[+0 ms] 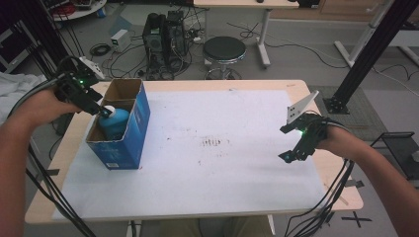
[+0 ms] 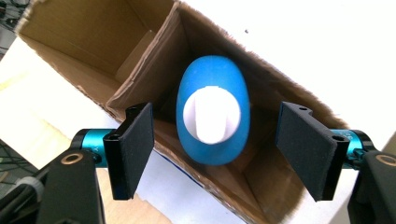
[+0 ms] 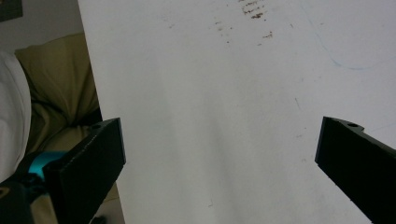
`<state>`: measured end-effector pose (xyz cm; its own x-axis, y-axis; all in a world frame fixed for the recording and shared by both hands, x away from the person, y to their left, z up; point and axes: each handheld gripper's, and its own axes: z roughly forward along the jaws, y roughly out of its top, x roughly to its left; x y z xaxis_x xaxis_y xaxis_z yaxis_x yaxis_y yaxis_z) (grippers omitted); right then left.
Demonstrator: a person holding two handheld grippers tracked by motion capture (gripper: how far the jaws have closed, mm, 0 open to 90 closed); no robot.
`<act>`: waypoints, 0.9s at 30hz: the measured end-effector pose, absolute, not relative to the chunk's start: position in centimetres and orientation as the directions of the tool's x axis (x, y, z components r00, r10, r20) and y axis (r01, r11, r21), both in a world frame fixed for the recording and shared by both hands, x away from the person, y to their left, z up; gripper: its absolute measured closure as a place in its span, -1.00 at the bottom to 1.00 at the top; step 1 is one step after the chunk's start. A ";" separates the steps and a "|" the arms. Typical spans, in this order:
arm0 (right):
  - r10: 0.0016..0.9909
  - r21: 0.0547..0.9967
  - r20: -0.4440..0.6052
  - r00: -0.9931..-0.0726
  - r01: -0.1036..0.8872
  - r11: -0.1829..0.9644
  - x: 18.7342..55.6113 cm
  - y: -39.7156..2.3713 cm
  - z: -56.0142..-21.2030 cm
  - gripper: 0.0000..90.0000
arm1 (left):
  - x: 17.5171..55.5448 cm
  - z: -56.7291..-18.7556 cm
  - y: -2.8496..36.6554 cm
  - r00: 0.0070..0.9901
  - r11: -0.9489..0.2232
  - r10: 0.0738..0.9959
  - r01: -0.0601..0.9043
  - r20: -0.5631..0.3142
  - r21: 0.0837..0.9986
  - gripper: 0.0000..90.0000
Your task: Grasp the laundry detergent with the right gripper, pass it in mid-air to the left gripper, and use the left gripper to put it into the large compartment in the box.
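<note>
- Your left gripper (image 2: 215, 154) has its jaws spread wide and grips nothing; in the left gripper view the two black pads (image 2: 135, 149) stand on either side of the blue bottle (image 2: 212, 116), clear of it
- The blue bottle stands upright with its white cap (image 2: 212, 115) facing the camera, inside the nearer compartment of the blue cardboard box (image 1: 121, 126)
- In the high view, your left gripper (image 1: 96, 106) sits just above the box's left edge, jaw tips near the bottle (image 1: 114, 121)
- The box's far compartment (image 2: 88, 42) shows bare cardboard walls
- Your right gripper (image 3: 219, 163) is also wide open and holds nothing; its jaws frame bare white mat (image 3: 224, 102)
- In the high view, your right gripper (image 1: 296, 140) hovers near the right edge of the mat, well apart from the box
- The mat covers most of the wooden table (image 1: 341, 187); brown stains (image 1: 213, 142) mark its centre
- Beyond the table stand a black stool (image 1: 225, 52) and a computer tower (image 1: 163, 37) among floor cables
</note>
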<state>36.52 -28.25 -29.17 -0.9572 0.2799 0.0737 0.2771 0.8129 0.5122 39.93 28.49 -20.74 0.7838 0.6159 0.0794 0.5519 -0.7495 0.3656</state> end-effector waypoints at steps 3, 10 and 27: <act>0.282 0.513 0.073 -0.957 0.278 0.812 36.5 -28.2 -29.0 -0.99 | 39.4 -19.4 28.1 0.780 -0.735 0.624 0.564 0.049 0.376 -0.37; 0.275 0.513 0.064 -0.959 0.268 0.815 36.5 -28.2 -28.9 -0.98 | 38.3 -17.8 26.6 0.794 -0.738 0.605 0.533 0.056 0.414 -0.38; 0.286 0.505 0.073 -0.956 0.282 0.816 35.9 -28.3 -28.6 -0.98 | 37.5 -15.8 18.3 0.904 -0.837 0.422 0.360 0.068 0.412 -0.37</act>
<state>35.90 -28.31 -28.56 -0.9556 0.2855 0.0731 0.2823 0.8156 0.5050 37.54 18.32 -15.84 0.9039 0.4223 0.0682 0.3599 -0.8369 0.4124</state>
